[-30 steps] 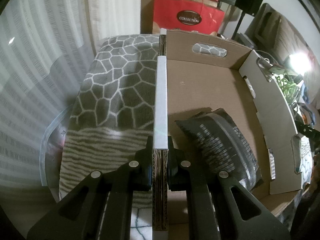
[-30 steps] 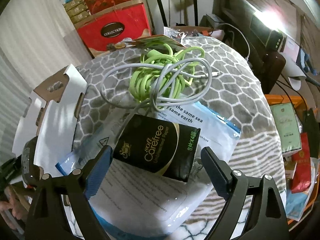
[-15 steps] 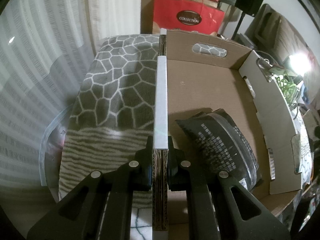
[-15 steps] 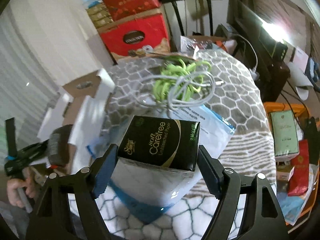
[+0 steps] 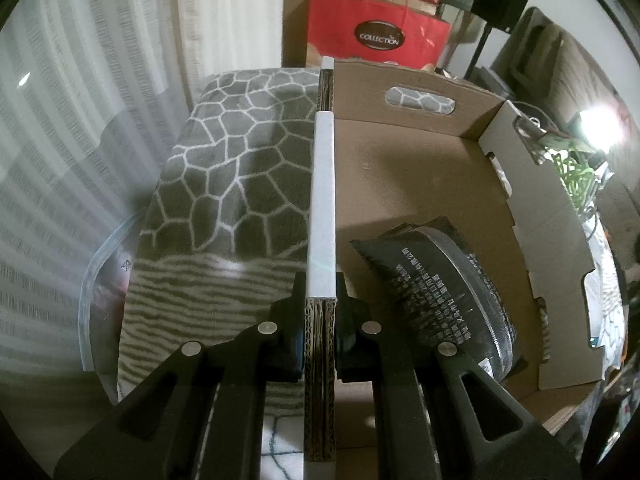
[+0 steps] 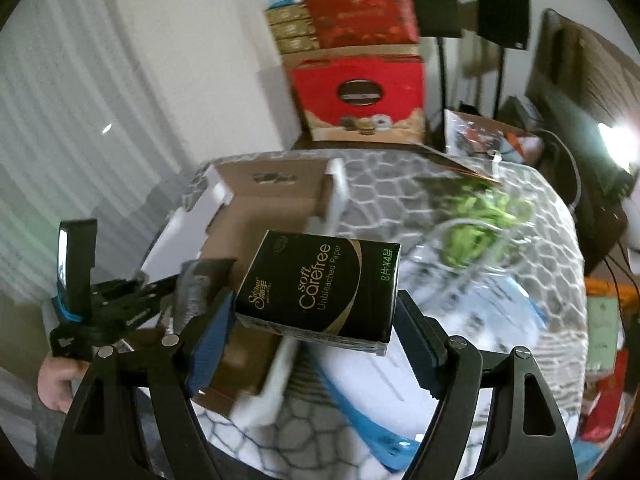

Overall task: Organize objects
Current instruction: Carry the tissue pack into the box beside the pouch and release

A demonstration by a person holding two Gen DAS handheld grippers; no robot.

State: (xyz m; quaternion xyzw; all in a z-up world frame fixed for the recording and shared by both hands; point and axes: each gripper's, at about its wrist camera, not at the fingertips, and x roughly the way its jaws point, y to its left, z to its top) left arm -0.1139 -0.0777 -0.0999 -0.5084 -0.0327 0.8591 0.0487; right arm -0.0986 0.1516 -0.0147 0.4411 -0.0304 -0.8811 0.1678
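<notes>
Black rectangular tissue pack (image 6: 320, 286) is gripped by R gripper (image 6: 312, 336) above brown cardboard box (image 5: 420, 168); box wall is clamped by L gripper (image 5: 320, 320)

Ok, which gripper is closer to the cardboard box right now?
Left. The left gripper is clamped on the box wall itself. The right gripper holds the tissue pack up beside the box, not touching it.
</notes>
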